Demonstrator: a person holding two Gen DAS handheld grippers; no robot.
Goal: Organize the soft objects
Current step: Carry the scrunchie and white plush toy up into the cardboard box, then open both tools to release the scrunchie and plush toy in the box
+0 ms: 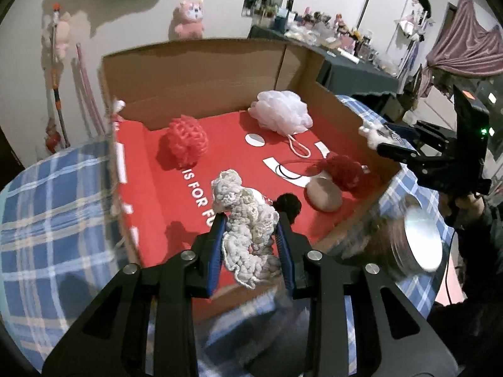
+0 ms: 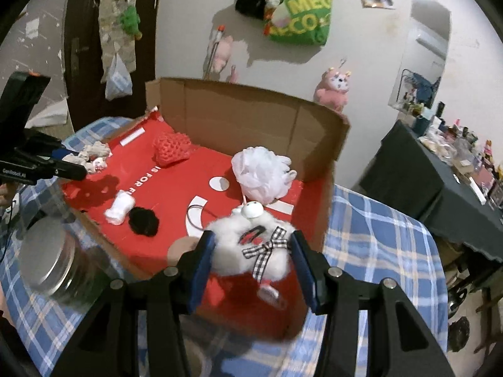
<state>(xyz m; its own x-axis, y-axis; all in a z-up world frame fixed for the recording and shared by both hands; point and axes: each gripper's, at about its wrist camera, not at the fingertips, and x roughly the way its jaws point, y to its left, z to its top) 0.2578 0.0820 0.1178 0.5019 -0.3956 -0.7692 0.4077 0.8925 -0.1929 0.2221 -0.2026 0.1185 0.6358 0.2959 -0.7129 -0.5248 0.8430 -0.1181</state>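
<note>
holding a knit rag [image 1: 248, 235] in our left tongs [image 1: 251, 220] and a white fluffy toy [image 2: 251, 248] in our right tongs [image 2: 253, 238], near the box [image 1: 201, 72].

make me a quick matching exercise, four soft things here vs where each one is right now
Things:
1. cream crochet piece
2. white furry toy
3. white mesh pouf
4. red net sponge

Places:
A. lying in the box, near its back wall, its cord loop trailing toward the camera
B. between the right gripper jaws
C. lying in the box, left of the white one
D. between the left gripper jaws

Pairs: 1-D, 2-B, 3-A, 4-C
</note>
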